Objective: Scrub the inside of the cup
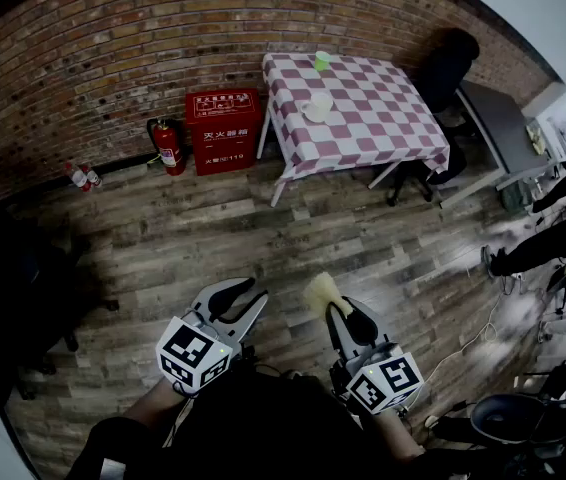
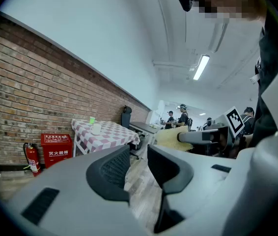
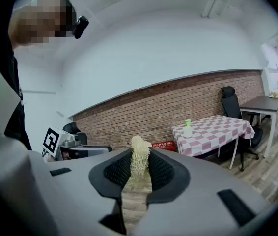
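Far ahead, a white cup and a small green cup stand on a table with a red-and-white checked cloth. Both gripper views also show the white cup. My left gripper is open and holds nothing. My right gripper is shut on a pale yellow fibrous scrubber, which sticks out past the fingertips. Both grippers are held close to my body over the wooden floor, far from the table.
A red fire-equipment box and a red extinguisher stand by the brick wall left of the table. A black office chair and a grey desk are to its right. People stand at the right edge.
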`<state>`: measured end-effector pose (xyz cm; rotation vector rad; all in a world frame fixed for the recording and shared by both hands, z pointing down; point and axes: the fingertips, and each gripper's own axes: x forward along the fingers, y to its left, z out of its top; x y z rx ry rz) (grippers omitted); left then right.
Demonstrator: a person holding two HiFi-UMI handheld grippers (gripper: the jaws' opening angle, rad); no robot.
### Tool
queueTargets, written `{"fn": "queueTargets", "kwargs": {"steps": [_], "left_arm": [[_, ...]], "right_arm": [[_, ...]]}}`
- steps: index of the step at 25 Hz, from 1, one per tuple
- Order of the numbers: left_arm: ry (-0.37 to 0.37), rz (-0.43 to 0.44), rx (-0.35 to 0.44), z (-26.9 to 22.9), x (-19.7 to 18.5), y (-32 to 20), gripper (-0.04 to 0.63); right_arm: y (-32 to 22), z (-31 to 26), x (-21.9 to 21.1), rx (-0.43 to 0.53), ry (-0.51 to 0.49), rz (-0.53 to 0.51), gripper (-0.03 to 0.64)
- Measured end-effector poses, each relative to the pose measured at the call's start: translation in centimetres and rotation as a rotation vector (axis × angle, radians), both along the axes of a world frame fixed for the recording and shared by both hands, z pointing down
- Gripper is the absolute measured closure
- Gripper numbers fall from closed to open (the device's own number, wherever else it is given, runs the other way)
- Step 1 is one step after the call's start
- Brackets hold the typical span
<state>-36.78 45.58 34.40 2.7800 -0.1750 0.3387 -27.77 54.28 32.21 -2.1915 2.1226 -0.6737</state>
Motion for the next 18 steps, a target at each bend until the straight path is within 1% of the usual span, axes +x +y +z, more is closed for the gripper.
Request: {"fn": "queueTargets", "kwargs": {"steps": [3,5,8,12,14,16,18], "left_arm": [[-0.013,0.003,0.013,0.7,4.7,1.0,0.472],[-0.031,0.018,0.047,0.9,8.2,2.2,0.472],[-0.071,0.032,0.099,1.3,13.5,4.5,0.472],[-0.106,-0.032,0.113,1.2,19.7,8.6,0.472],[-0.122,-0.046,0.123,0.8,22.5,10.3,0.472],[-0.138,-0.051,0.134,0.3,24.7,11.3,0.472],[-0.154,-0.062,0.136,0.4,26.3,11.7,0.472]], "right_arm": [[0.8,0.6,4.8,0.026,-0.016,0.017,0.525],[1.6,0.9,7.9,0.05,-0.014,0.015,0.525],[2.9,1.8,12.3,0.08,0.001,-0.014,0.525],[5.7,3.3,17.6,0.066,-0.018,-0.088,0.525],[6.5,3.5,20.0,0.069,-0.037,-0.119,0.525],[7.0,3.1,22.1,0.089,-0.052,-0.14,0.525],[7.3,2.9,23.7,0.104,-0.044,-0.156,0.525]]}}
